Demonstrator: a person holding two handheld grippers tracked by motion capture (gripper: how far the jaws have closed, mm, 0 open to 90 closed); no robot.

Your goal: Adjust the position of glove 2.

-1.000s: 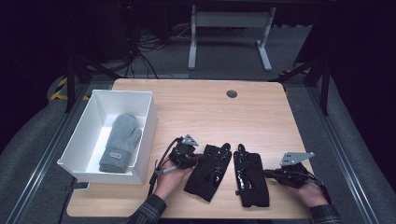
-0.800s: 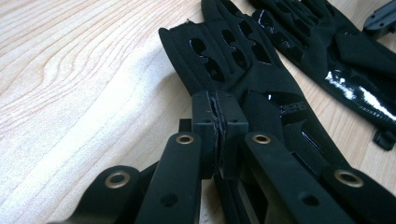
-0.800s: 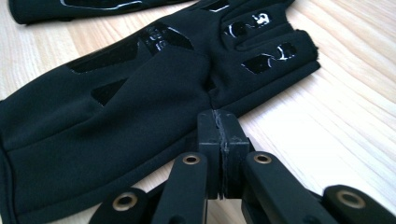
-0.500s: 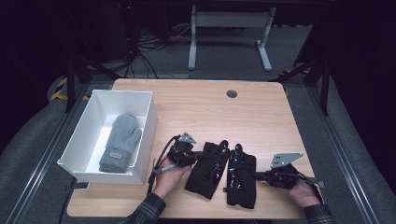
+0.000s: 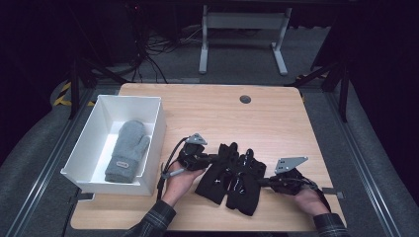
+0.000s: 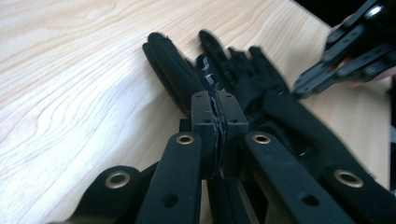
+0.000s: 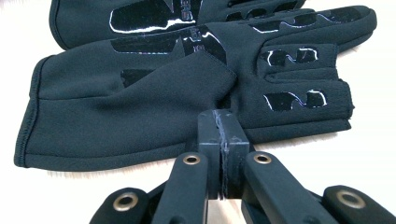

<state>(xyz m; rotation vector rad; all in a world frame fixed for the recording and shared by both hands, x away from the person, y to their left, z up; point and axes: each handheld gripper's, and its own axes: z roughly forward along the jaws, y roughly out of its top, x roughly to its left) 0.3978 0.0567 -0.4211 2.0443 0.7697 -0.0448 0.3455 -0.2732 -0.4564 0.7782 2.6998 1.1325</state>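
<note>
Bin [image 5: 96, 126] holding grey mitten [image 5: 128, 150] flanks black gloves [image 5: 232, 177].

The two soft black fabric gloves [image 5: 232, 180] carry glossy black wavy grip patches on palms and fingers; the light wooden counter [image 5: 276, 123] shows pale grain; the rectangular white plastic bin [image 5: 153, 143] holds a grey knitted mitten [image 5: 127, 150]; both tongs are matte black with brass-coloured rivets.

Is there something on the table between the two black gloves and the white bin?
Yes: the left gripper and the hand holding it lie between the two black gloves and the white bin.
</note>
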